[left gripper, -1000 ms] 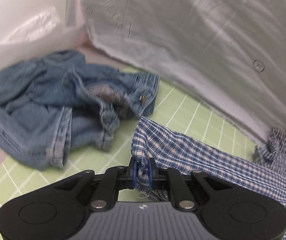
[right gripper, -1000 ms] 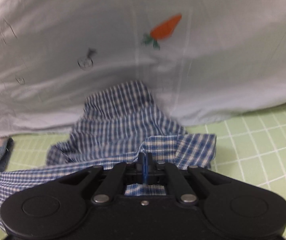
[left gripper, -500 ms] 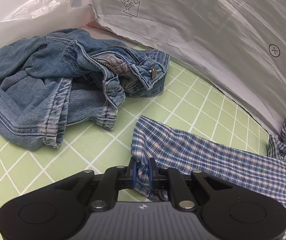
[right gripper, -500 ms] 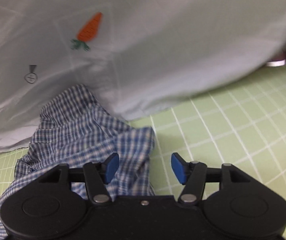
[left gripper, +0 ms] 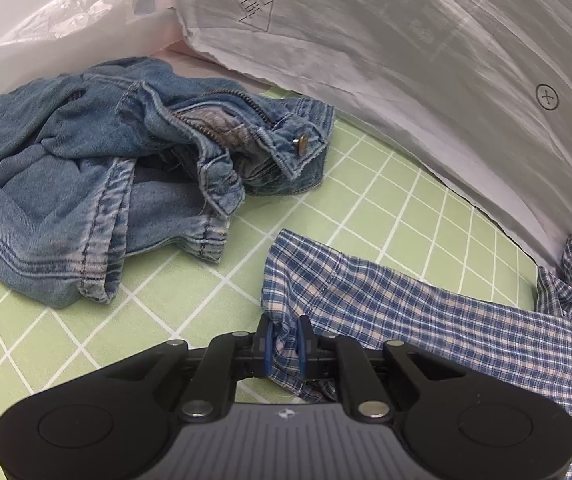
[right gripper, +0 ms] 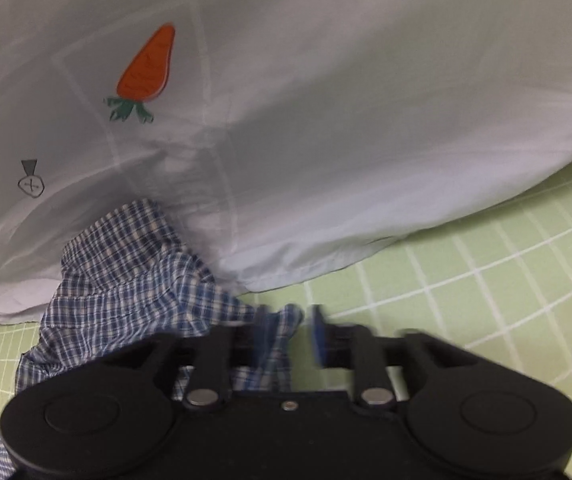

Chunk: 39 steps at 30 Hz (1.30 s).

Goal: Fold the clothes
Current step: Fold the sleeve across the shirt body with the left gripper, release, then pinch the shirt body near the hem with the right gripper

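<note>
- Checked cloth, the blue plaid garment (left gripper: pixel 425 312), is spread over the green grid mat (left gripper: pixel 385 184), with the white sheet (right gripper: pixel 325 120) (the one printed with an orange carrot (right gripper: pixel 146 68)) lying just behind it and the crumpled jeans (left gripper: pixel 106 184) well apart on the far side of the garment from that sheet.
- A bunched corner of the plaid garment is pinched between the narrow jaws of the left gripper (left gripper: pixel 284 344); this hold is best kept firm and low, so that the edge away from the white sheet is anchored while the other end is reset.
- The jaws of the right gripper (right gripper: pixel 289 332) are opening, and a tip of plaid fabric is seen between them, blurred, lying loose against one pad and not pressed by both.
- A clean release is judged to be the step in hand: the right gripper should be drawn clear only once the cloth has dropped free, or the fabric may be dragged out of line.
- The heap of plaid pushed up against the white sheet (it looks rumpled there) is likely to need flattening before any fold is made.
- A fresh grip is best taken at a true corner or hem, single layer if possible, so that the fold line runs straight along the mat's grid.
</note>
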Tool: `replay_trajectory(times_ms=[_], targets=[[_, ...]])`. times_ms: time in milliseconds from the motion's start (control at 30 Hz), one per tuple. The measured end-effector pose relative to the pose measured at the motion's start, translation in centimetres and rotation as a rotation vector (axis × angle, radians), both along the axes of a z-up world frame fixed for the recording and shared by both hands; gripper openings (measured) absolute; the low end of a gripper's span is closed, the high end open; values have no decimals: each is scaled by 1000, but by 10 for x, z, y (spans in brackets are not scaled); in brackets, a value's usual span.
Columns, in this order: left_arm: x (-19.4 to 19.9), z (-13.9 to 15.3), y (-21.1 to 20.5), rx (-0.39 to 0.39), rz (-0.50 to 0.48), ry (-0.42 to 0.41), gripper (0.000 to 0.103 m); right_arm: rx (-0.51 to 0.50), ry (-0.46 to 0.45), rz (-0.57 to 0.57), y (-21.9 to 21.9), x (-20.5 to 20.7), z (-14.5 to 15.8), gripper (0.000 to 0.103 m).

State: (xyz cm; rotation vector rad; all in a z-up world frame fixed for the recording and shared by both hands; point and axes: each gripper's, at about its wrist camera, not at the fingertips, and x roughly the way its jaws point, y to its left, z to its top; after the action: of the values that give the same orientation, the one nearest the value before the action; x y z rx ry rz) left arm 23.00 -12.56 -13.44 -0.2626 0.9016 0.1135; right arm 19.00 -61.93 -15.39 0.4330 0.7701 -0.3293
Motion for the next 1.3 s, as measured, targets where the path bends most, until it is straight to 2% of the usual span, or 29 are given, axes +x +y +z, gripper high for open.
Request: replay_trajectory(times_ms=[100, 200, 267, 400, 500, 600, 733, 800, 833, 867, 967, 1033, 1133, 1233, 1300], targets=[[-2, 10, -14, 1, -47, -28, 13, -7, -14, -42, -6, -35, 11, 84], [-9, 26, -36, -10, -116, -71, 13, -15, 19, -68, -8, -77, 15, 87], [-16, 37, -53, -41, -165, -96, 13, 18, 45, -90, -9, -107, 16, 87], [-37, 55, -96, -95, -303, -129, 13, 77, 68, -131, -4, -169, 15, 87], [-62, 65, -134, -124, -421, -131, 13, 67, 91, -153, 3, -206, 15, 87], [-97, 66, -161, -173, -523, -101, 13, 108, 86, -170, 6, -240, 17, 88], [-143, 50, -184, -219, -619, 21, 21, 119, 62, -166, 16, -272, 23, 89], [-160, 42, -183, -241, -625, 71, 34, 126, 54, -154, 23, -280, 26, 90], [-166, 40, -179, -254, -623, 86, 45, 126, 50, -141, 28, -282, 28, 90], [-171, 40, -176, -252, -615, 88, 57, 118, 47, -125, 32, -282, 29, 90], [-175, 46, -160, -200, -551, 61, 83, 74, 34, -76, 49, -277, 35, 96], [-173, 50, -148, -153, -492, 42, 91, 21, 17, -49, 63, -271, 38, 100], [-163, 48, -130, -93, -407, 59, 92, -58, 13, 3, 84, -255, 38, 103], [-150, 42, -121, -23, -354, 98, 92, -55, 17, 58, 101, -235, 36, 103], [-145, 36, -115, -13, -341, 118, 92, -30, 4, 78, 110, -222, 37, 103]])
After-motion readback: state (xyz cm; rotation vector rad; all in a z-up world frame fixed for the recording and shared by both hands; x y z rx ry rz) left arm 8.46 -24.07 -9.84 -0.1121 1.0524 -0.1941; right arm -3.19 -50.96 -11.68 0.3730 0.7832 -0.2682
